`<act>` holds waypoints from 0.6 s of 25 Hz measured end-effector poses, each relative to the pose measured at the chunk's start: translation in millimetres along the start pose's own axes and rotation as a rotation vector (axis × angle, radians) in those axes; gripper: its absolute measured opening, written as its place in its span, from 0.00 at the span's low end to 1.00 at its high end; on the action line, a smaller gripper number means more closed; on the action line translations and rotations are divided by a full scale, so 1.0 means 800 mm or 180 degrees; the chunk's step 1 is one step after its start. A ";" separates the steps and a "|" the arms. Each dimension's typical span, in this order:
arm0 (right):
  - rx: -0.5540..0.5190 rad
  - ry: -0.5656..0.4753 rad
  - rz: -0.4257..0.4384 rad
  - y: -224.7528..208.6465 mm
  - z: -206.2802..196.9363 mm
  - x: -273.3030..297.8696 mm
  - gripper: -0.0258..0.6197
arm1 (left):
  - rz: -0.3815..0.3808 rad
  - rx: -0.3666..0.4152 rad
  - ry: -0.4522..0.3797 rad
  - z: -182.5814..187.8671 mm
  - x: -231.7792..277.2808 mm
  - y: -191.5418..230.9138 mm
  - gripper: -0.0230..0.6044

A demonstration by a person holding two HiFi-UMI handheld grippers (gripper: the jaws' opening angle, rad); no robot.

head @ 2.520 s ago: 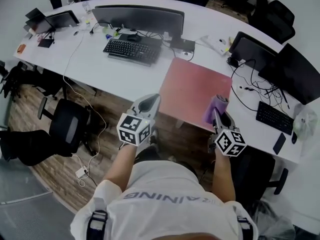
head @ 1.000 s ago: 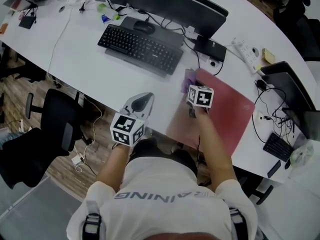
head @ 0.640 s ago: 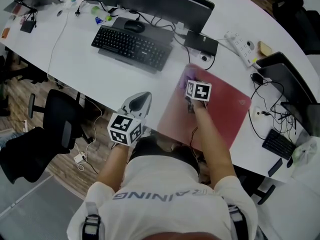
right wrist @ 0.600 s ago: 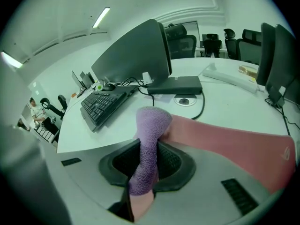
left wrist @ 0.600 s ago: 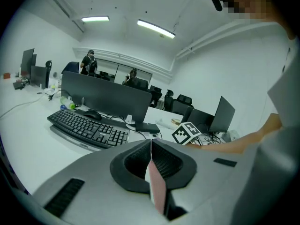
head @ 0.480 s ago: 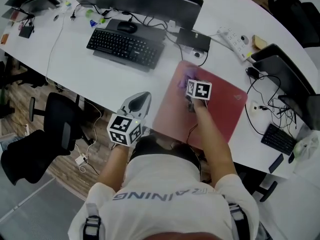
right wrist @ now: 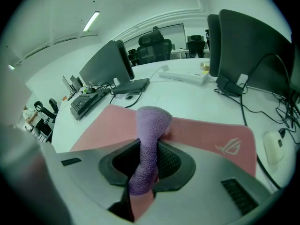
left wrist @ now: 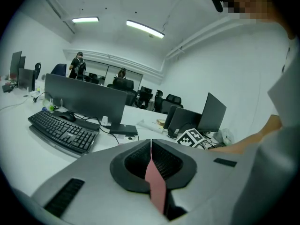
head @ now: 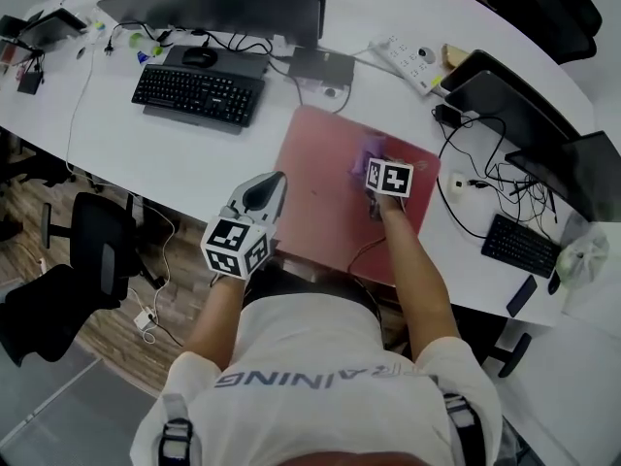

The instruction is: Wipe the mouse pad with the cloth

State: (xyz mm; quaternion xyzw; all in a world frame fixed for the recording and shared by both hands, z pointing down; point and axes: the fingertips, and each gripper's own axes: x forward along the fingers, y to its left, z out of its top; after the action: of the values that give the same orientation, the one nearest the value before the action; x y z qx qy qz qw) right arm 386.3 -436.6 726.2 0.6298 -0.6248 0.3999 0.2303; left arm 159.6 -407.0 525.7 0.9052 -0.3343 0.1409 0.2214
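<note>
Pink rectangular mouse pad [head: 320, 207] lies mid-frame on the white worktop [head: 184, 153]; the right gripper [right wrist: 143, 167] pinches a fuzzy purple cloth [right wrist: 151, 125] in its jaws against it. Nearby, the left gripper [left wrist: 151, 167] has its jaws pressed together.

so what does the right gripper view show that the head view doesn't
Only the right gripper view shows the right gripper shut on the purple cloth, and the logo on the mouse pad. Only the head view shows the left gripper near the desk's front edge, the floor and a chair. Both show the pink mouse pad, keyboard and monitors.
</note>
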 end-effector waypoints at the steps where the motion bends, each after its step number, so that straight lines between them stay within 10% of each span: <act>1: 0.0006 -0.0010 -0.0026 -0.015 -0.003 -0.006 0.19 | -0.0016 0.0016 -0.0004 -0.001 0.004 -0.010 0.09; 15: 0.0025 -0.0120 -0.0673 -0.209 -0.054 -0.097 0.19 | -0.0150 0.0145 0.0025 -0.014 0.021 -0.097 0.09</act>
State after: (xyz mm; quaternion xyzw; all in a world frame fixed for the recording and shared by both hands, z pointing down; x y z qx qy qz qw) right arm 546.8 -336.7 724.8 0.7005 -0.5575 0.3639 0.2569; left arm 222.9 -357.8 518.5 0.9171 -0.3088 0.1467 0.2053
